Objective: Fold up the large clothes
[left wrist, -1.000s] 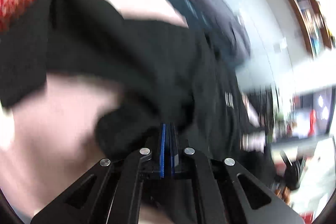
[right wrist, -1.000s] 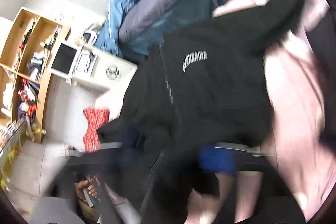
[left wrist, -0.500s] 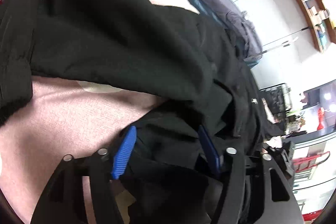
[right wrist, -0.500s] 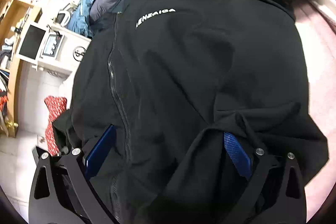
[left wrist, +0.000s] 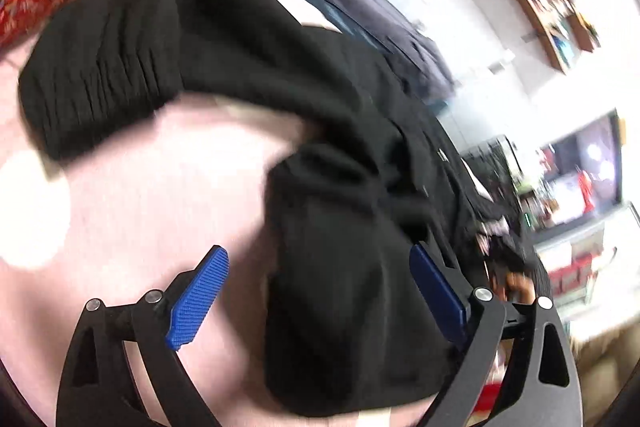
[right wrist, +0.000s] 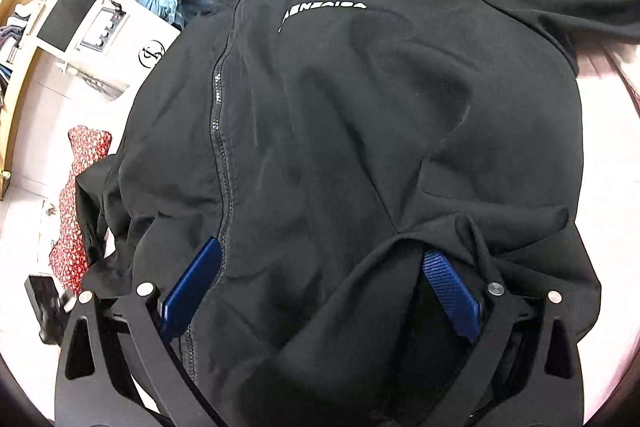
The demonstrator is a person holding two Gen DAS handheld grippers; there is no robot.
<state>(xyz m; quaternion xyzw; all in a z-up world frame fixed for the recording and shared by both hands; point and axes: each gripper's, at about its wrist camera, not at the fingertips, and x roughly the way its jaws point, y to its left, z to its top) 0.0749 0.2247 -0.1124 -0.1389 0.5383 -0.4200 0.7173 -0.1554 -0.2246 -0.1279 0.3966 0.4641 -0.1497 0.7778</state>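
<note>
Right wrist view: the right gripper [right wrist: 320, 291] has jaws spread wide over the black jacket [right wrist: 380, 127]; the left gripper's [left wrist: 320, 291] jaws gape too, above pink bedding [left wrist: 140, 207].

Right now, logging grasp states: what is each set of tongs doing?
Left tongs: open, holding nothing, black jacket between the fingers.
Right tongs: open, jacket fabric bunched between, not clamped.
</note>
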